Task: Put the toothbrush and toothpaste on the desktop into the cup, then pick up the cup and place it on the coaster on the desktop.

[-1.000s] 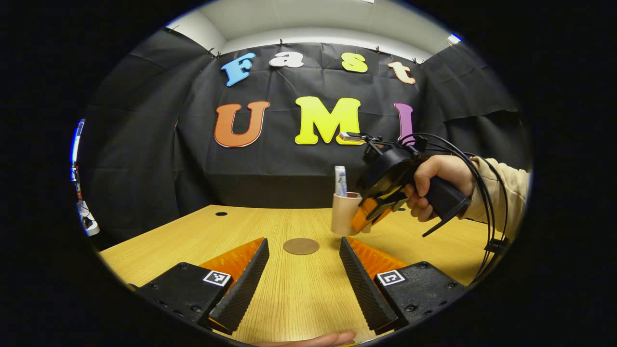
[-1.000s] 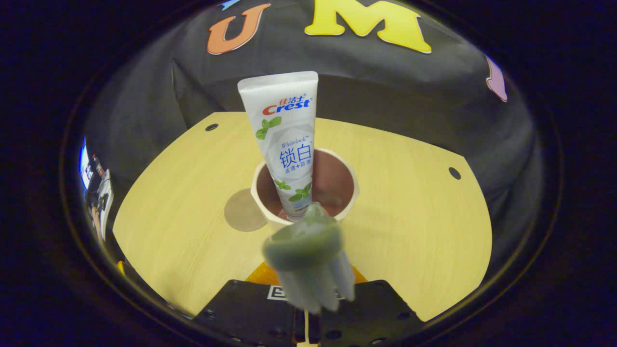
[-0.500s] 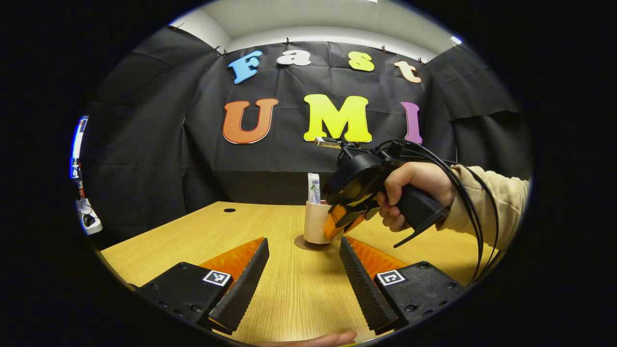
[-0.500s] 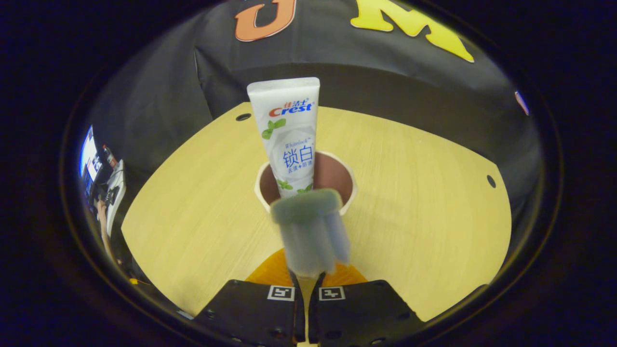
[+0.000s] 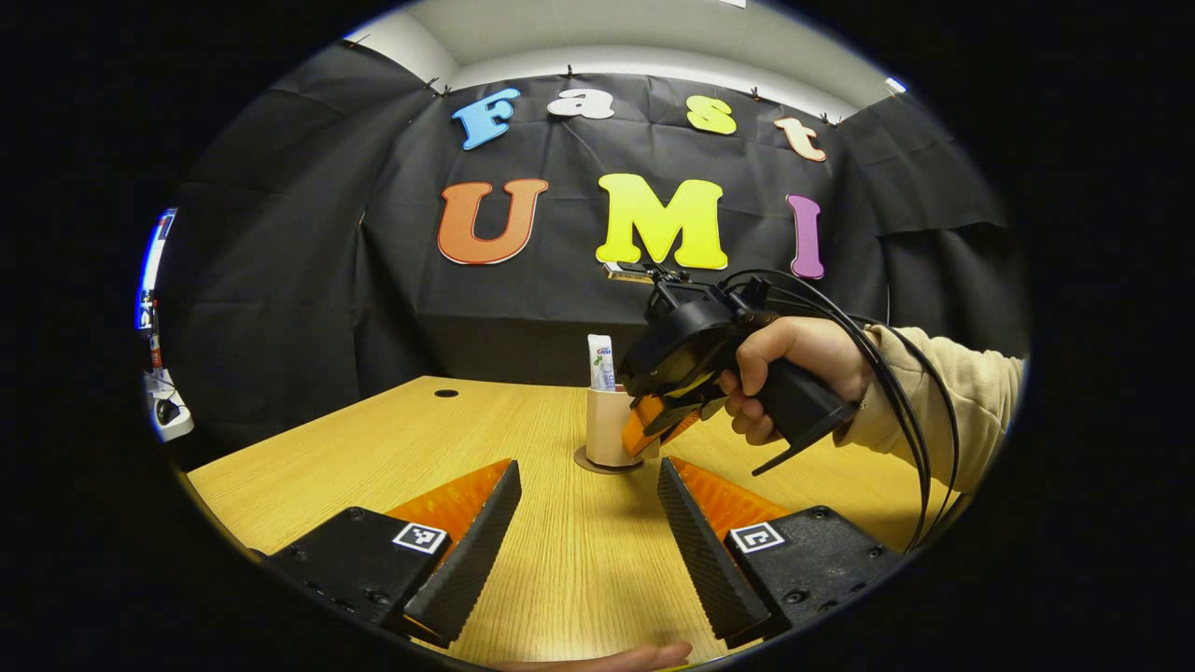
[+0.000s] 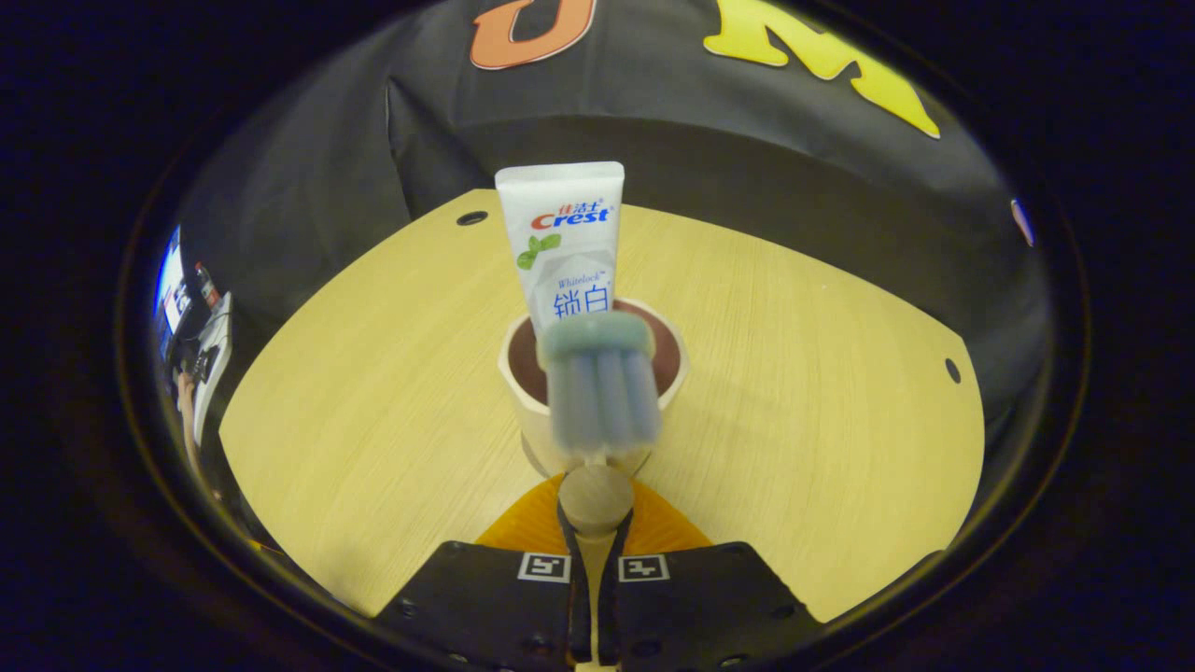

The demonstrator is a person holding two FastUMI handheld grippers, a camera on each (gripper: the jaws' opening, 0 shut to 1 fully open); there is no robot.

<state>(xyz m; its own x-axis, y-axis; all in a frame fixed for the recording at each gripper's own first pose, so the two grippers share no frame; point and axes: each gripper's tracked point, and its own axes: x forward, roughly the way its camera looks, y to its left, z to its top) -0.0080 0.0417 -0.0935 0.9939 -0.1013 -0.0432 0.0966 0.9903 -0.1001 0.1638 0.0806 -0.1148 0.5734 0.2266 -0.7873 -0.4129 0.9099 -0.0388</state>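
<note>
A beige cup (image 5: 607, 429) stands on the round brown coaster (image 5: 595, 464) in the middle of the wooden table in the left gripper view. The white toothpaste tube (image 5: 600, 362) sticks up out of it. My right gripper (image 5: 646, 431), held by a hand (image 5: 794, 359), is at the cup's right side. In the right gripper view the cup (image 6: 523, 392) holds the toothpaste (image 6: 565, 247) and a toothbrush, whose blurred head (image 6: 597, 387) points up at the camera. My right gripper (image 6: 595, 509) is shut on the cup's near side. My left gripper (image 5: 588, 546) hovers open in front of the cup, with nothing in it.
The wooden table (image 5: 373, 448) has a small cable hole (image 5: 446, 393) at the back left. Cables (image 5: 920, 373) loop from the right gripper over a beige sleeve (image 5: 962, 392). A fingertip (image 5: 616, 658) shows at the bottom edge.
The right gripper has carried the cup to the left and set it down on the coaster. The left gripper stayed open and almost still.
</note>
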